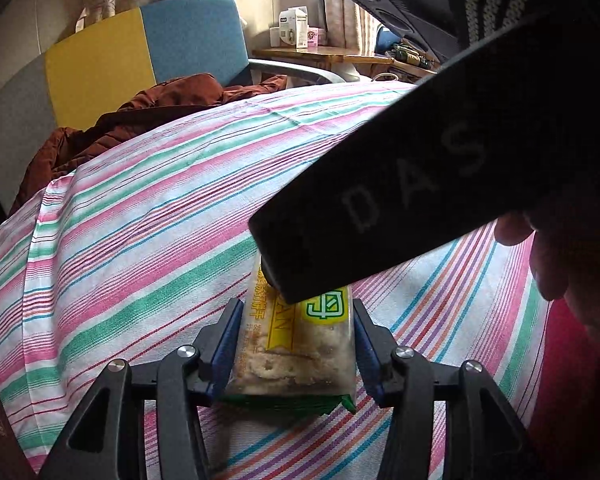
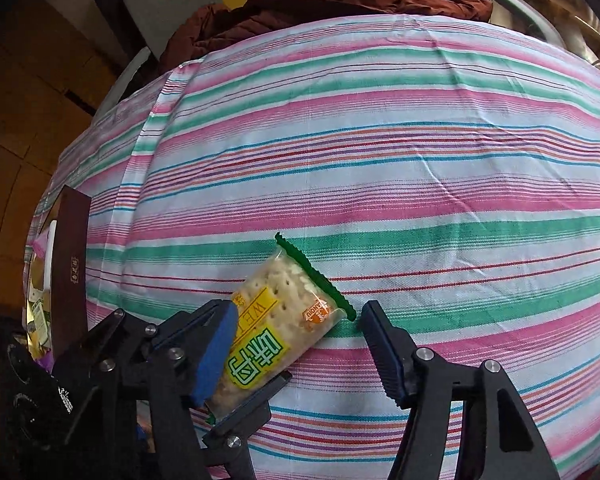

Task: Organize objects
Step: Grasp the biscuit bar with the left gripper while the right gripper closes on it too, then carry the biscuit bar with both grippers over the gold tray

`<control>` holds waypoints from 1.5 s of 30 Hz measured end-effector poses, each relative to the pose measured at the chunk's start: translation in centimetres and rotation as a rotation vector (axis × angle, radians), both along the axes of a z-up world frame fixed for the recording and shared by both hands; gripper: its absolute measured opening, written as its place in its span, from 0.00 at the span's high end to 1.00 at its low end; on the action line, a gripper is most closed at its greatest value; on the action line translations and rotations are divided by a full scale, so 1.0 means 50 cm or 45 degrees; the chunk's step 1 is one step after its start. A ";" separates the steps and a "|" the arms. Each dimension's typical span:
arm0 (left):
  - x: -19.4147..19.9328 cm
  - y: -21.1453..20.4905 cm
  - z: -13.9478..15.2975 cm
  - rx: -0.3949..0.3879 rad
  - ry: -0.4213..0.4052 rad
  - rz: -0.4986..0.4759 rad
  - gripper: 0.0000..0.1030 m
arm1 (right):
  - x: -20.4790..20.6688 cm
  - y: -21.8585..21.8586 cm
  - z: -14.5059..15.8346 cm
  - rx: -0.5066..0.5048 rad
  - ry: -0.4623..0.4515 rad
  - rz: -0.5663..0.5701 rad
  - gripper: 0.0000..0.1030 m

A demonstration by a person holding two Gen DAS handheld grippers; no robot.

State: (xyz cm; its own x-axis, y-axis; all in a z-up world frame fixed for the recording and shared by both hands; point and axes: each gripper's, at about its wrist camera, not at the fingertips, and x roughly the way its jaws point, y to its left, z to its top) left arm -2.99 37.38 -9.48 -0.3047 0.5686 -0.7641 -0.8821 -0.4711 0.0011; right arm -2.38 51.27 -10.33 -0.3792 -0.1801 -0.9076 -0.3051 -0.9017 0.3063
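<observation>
One cracker packet (image 1: 296,344) is catalogued at the near edge of the striped cloth (image 1: 148,216), clamped between the blue pads (image 1: 222,354) of the left gripper (image 1: 294,350); the grip falls on its long sides, the green crimped seal nearest the camera. In the right wrist view the same packet (image 2: 278,326) is seen lying flat on the cloth (image 2: 380,152), its other green seal pointing away. The right gripper (image 2: 300,344) stands spread wide around that end — no contact on the right finger, while contact on the left one cannot be told.

Step in hand, as judged: transfer or placement of the packet. Crackers break easily, so the hold is best kept light, and the right gripper should be closed across the packet's width before the left is let go — not both pulling at once.

Further left, a dark brown box (image 2: 70,276) is noted upright, with other packets partly hidden behind it; this is probably the collecting spot. Beyond the cloth, a rust-brown jacket (image 1: 140,120) is heaped against a yellow-and-blue chair (image 1: 140,52). Farthest, small cartons (image 1: 294,26) are set on a wooden table (image 1: 324,54).
</observation>
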 end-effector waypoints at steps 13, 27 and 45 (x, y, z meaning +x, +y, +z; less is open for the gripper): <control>-0.023 -0.009 0.002 0.003 0.010 0.000 0.49 | -0.004 -0.003 -0.002 0.014 0.001 0.008 0.37; -0.054 -0.018 0.004 0.004 0.021 0.005 0.51 | -0.003 -0.008 -0.001 0.020 0.014 0.024 0.42; -0.082 -0.028 0.002 0.056 -0.030 0.083 0.53 | -0.002 -0.061 -0.003 -0.067 0.003 0.185 0.42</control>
